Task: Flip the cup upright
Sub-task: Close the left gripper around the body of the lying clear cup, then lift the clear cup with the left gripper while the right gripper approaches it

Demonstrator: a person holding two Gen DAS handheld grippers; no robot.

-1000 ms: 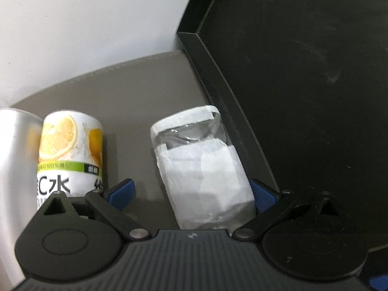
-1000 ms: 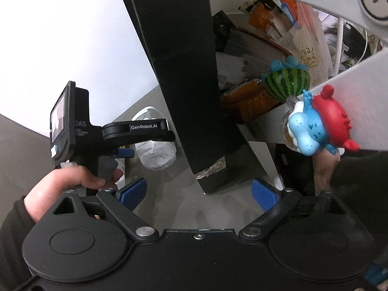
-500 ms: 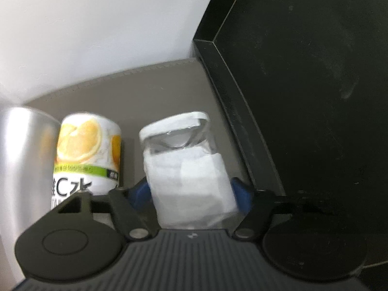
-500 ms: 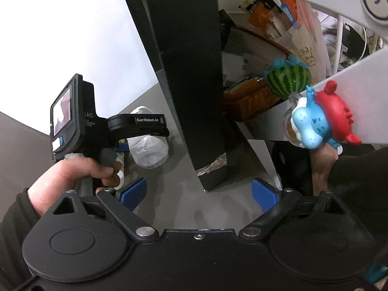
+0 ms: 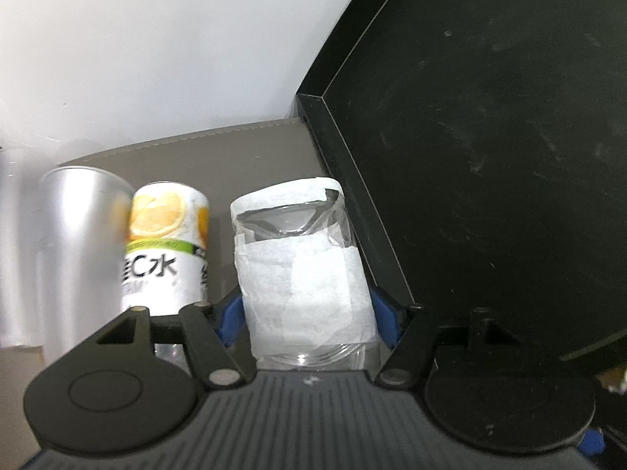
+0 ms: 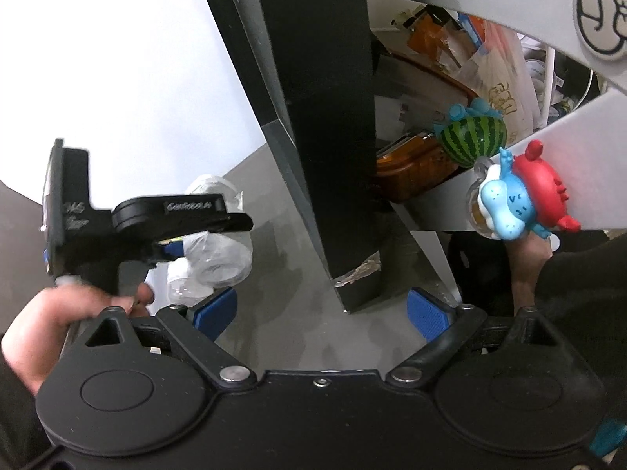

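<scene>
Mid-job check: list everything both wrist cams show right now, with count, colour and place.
cup: 1, clear glass wrapped in white paper, between the left gripper's fingers
can: 1, white with lemon print, left of the cup
tumbler: 1, silver, left of the can
black panel: 1, right of the cup
toys: 2, watermelon and blue-red, on the right shelf
left gripper: black, blue pads, shut on the cup
right gripper: black, blue pads, open, empty
</scene>
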